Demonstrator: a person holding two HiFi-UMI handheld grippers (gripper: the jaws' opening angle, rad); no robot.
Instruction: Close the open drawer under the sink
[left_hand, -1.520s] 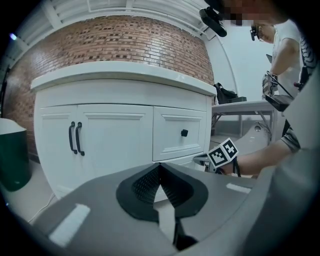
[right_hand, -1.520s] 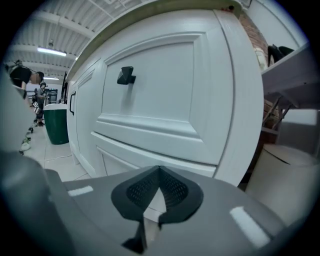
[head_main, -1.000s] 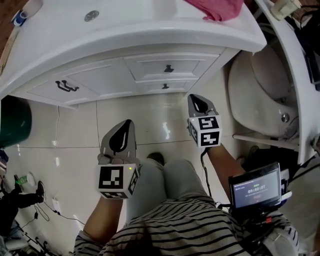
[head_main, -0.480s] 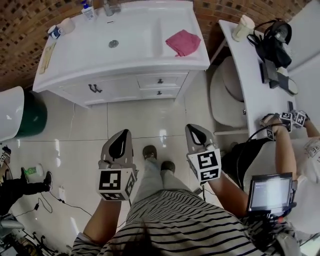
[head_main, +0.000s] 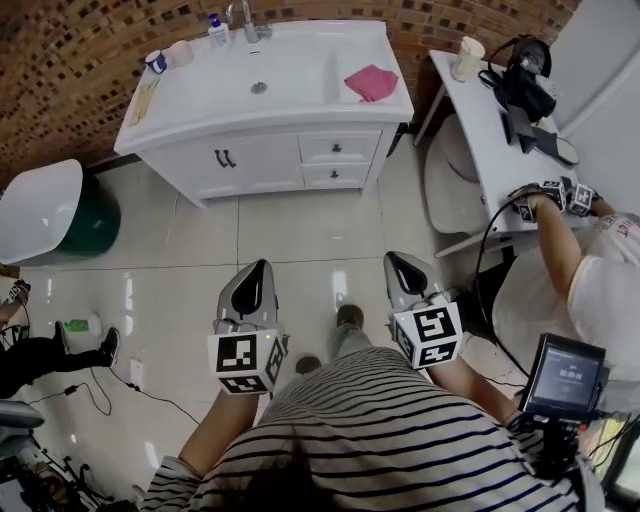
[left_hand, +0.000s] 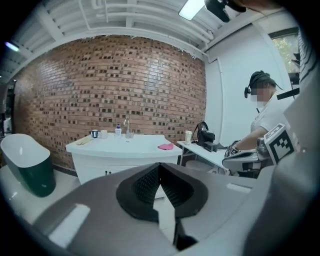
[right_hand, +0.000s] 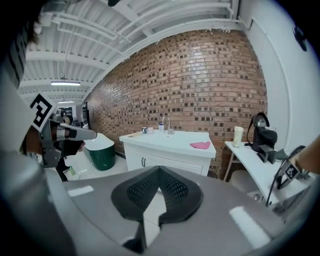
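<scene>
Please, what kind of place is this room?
Probably a bathroom corner in a work room: a white sink cabinet with a faucet, what looks like a white tub beside it, and a desk with equipment.

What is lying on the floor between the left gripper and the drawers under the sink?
Nothing. In the head view, only bare tiled floor lies between the left gripper and the drawers.
</scene>
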